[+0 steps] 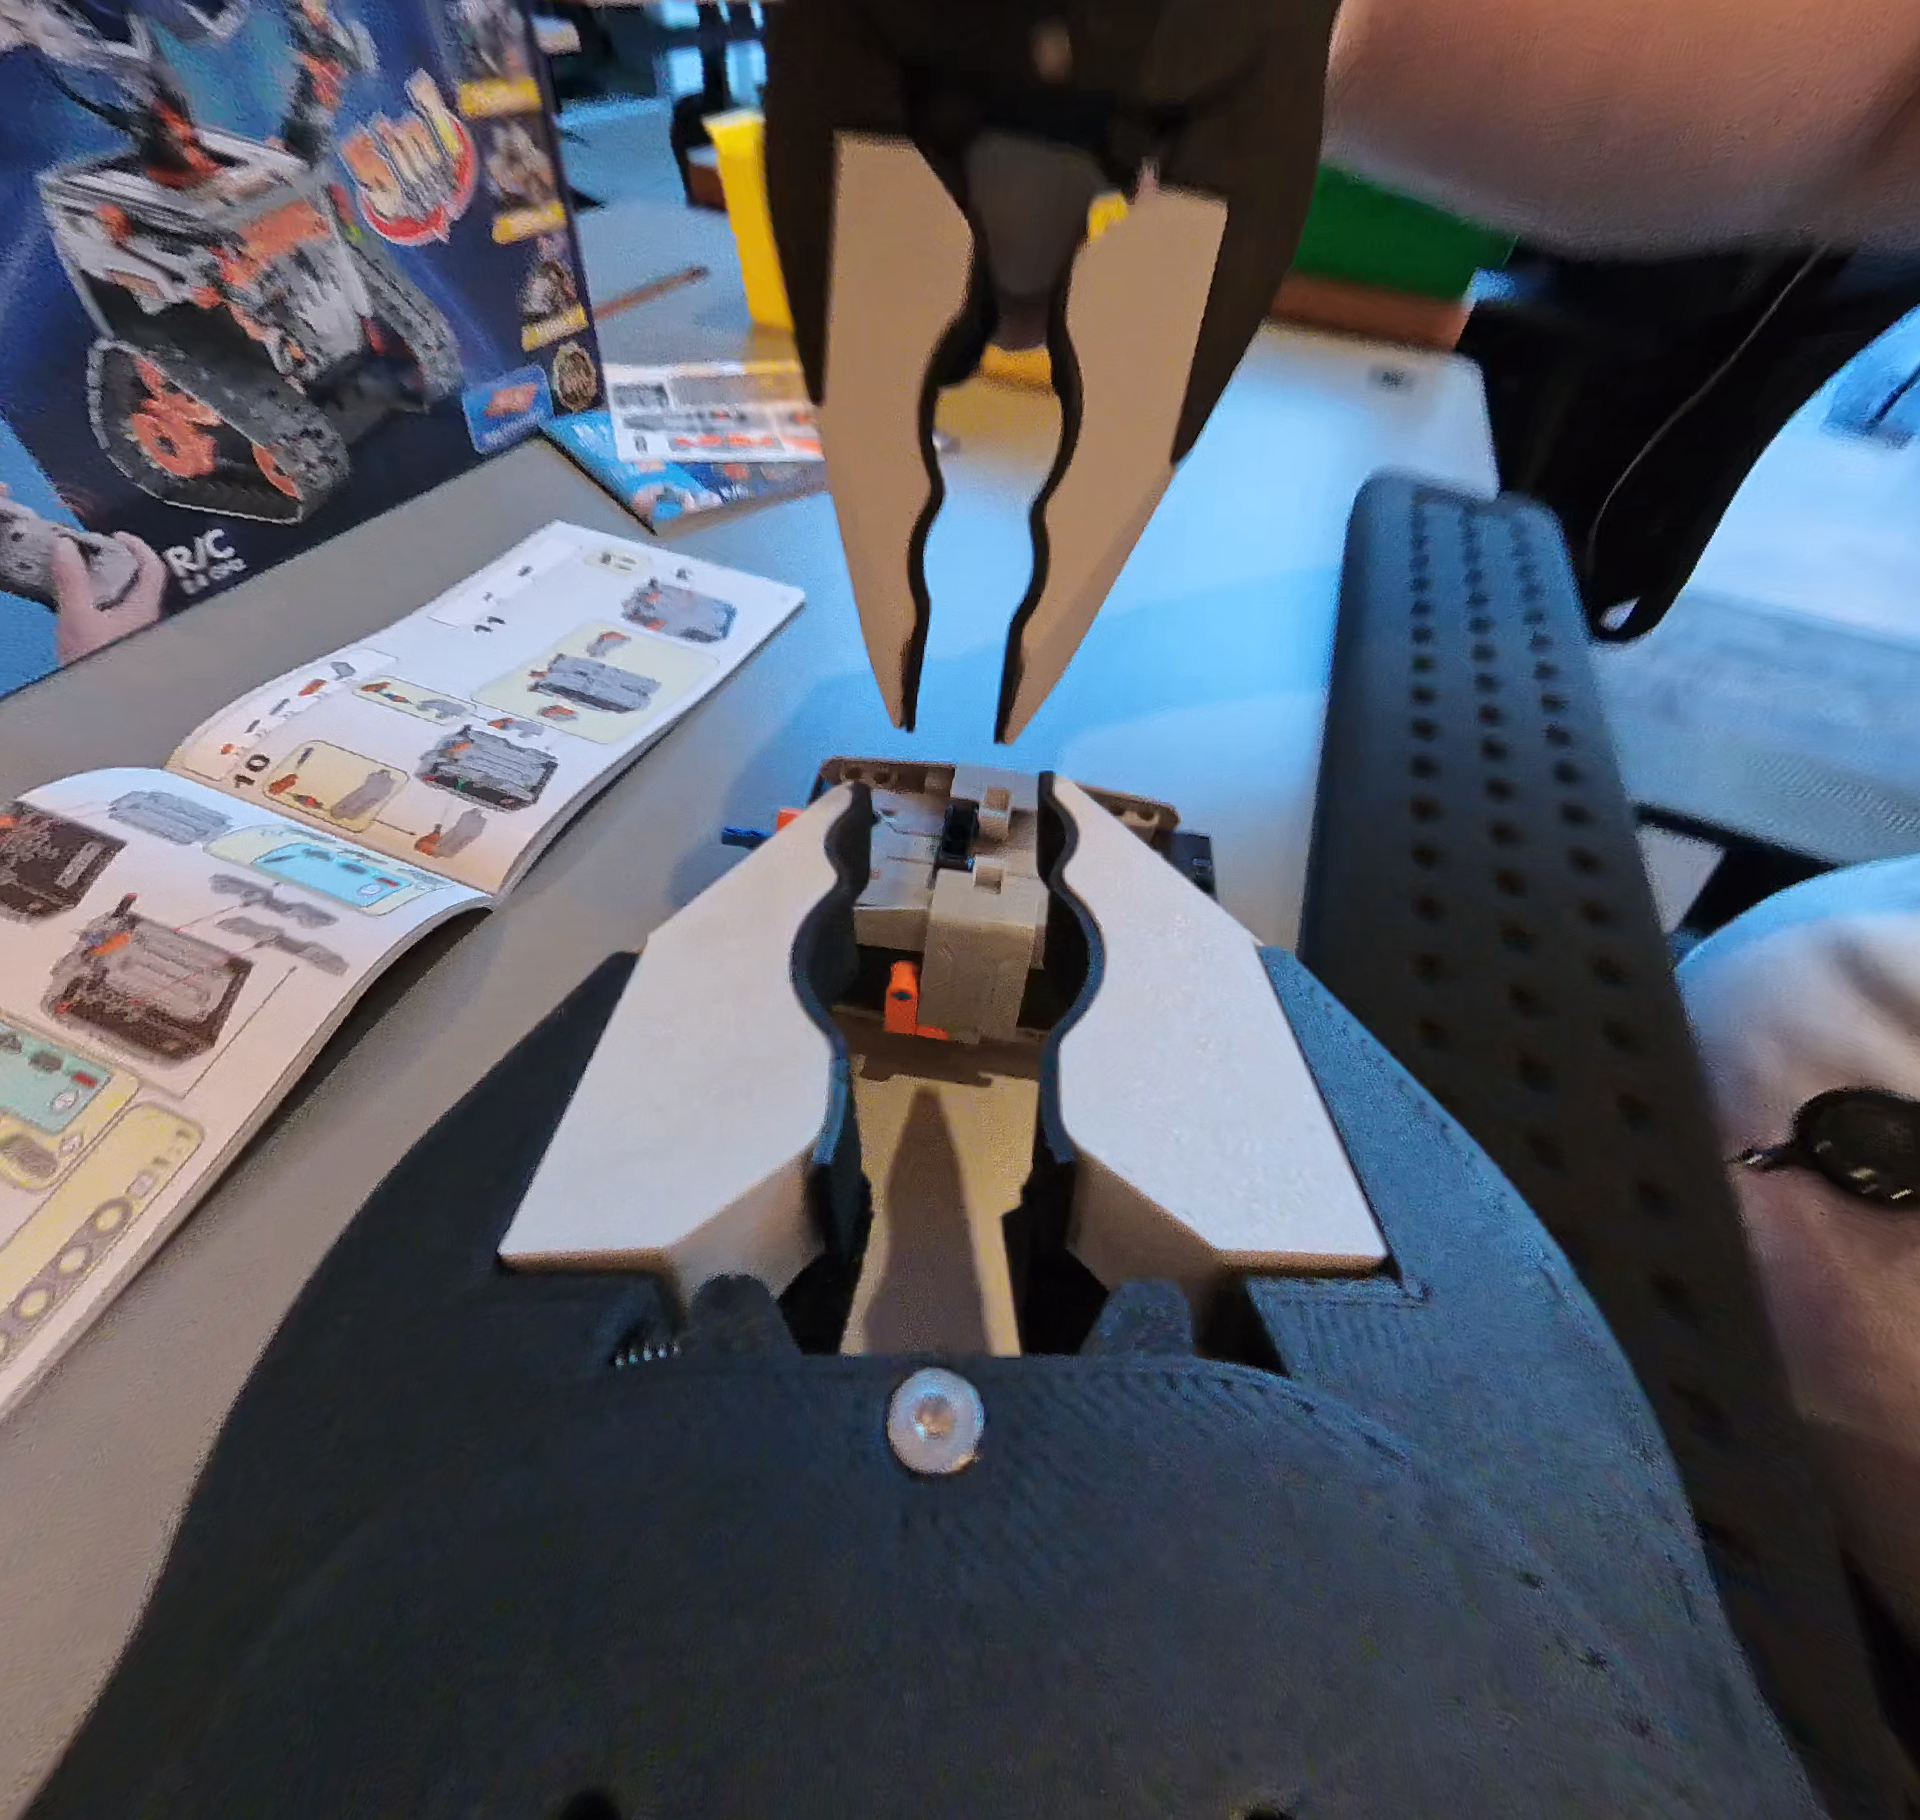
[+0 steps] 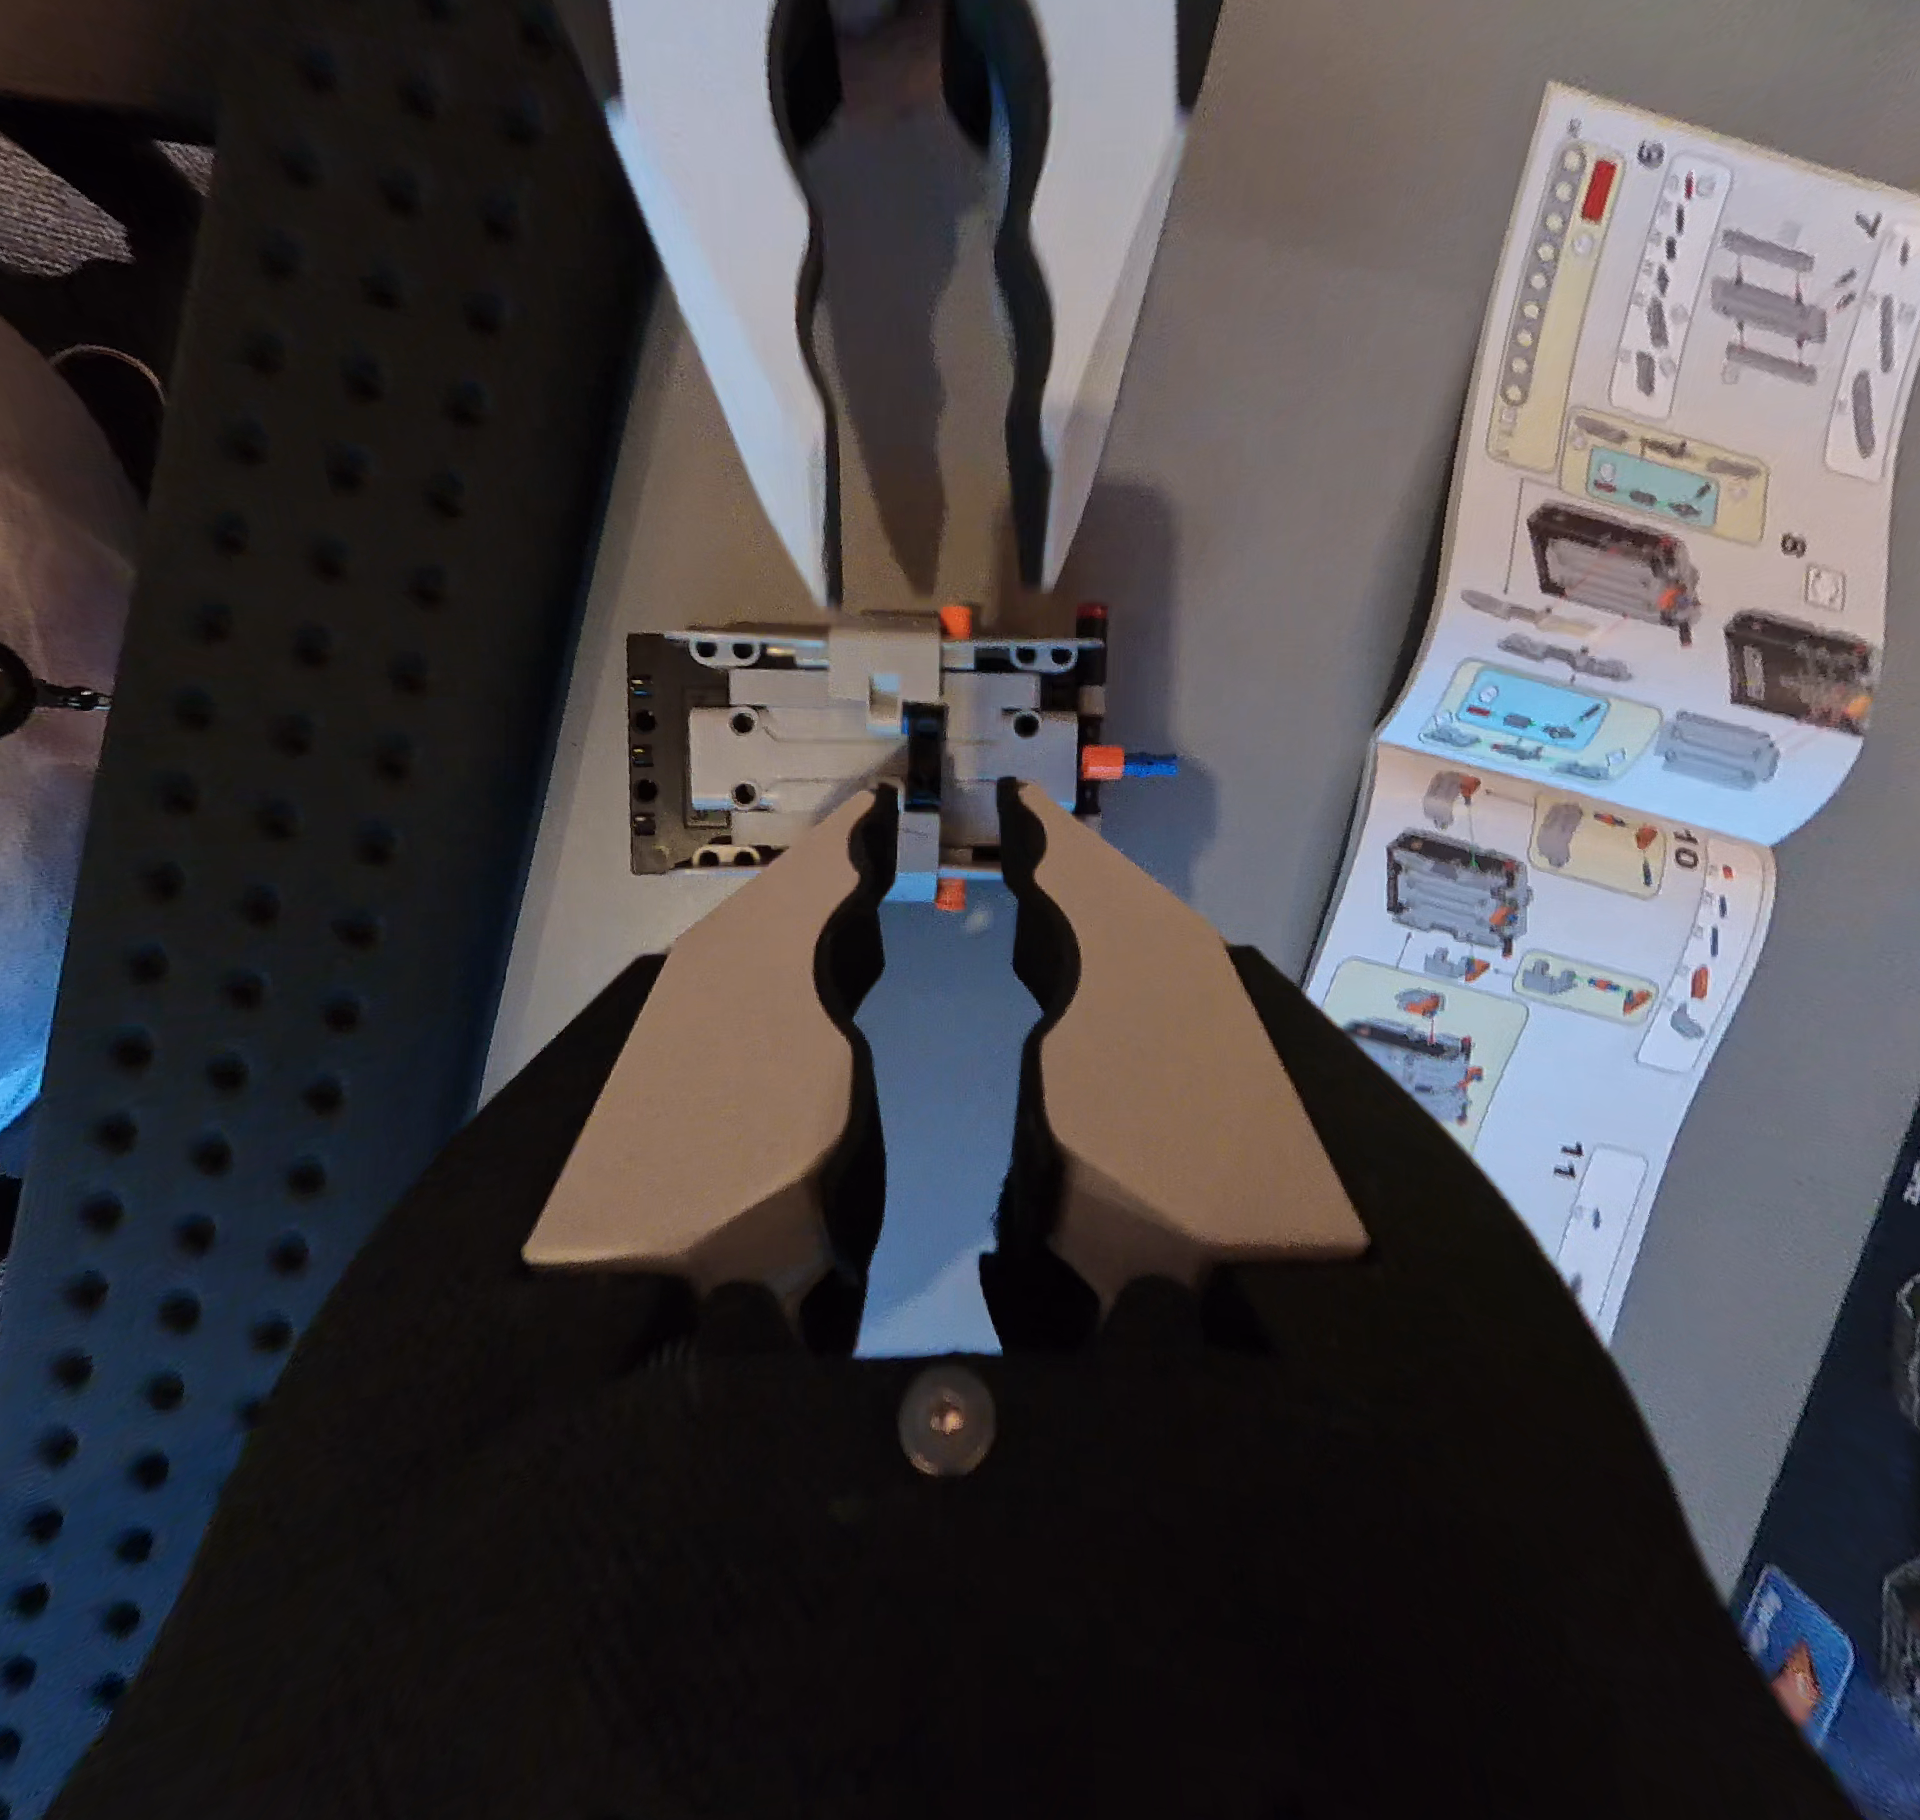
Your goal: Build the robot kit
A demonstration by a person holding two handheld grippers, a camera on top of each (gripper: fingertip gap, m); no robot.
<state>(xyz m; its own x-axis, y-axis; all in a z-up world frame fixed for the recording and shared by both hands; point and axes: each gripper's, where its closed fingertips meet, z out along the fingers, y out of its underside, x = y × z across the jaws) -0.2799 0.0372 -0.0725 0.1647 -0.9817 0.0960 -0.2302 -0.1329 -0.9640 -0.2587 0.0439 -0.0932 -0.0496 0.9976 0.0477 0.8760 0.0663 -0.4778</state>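
Observation:
A grey brick assembly (image 2: 790, 742) with orange and blue pins lies on the grey table (image 2: 1299, 368). My left gripper (image 1: 945, 788) is open, its fingers straddling the raised grey block (image 1: 977, 929) at one edge of the assembly; I cannot tell whether they touch it. It shows blurred at the top of the right wrist view (image 2: 935, 591). My right gripper (image 2: 945, 791) is narrowly open, its tips over the opposite edge beside a small grey piece (image 2: 920, 830). In the left wrist view (image 1: 954, 728) it hangs just above the assembly with nothing between its fingers.
An open instruction booklet (image 1: 343, 804) lies left of the assembly, and also shows in the right wrist view (image 2: 1621, 627). A large toy box (image 1: 208, 264) stands behind it, with a leaflet (image 1: 707, 430) nearby. A black perforated chair back (image 1: 1475, 783) runs along the table edge. A hand (image 1: 1610, 56) holds the right gripper. The grippers are tip to tip, or close to it.

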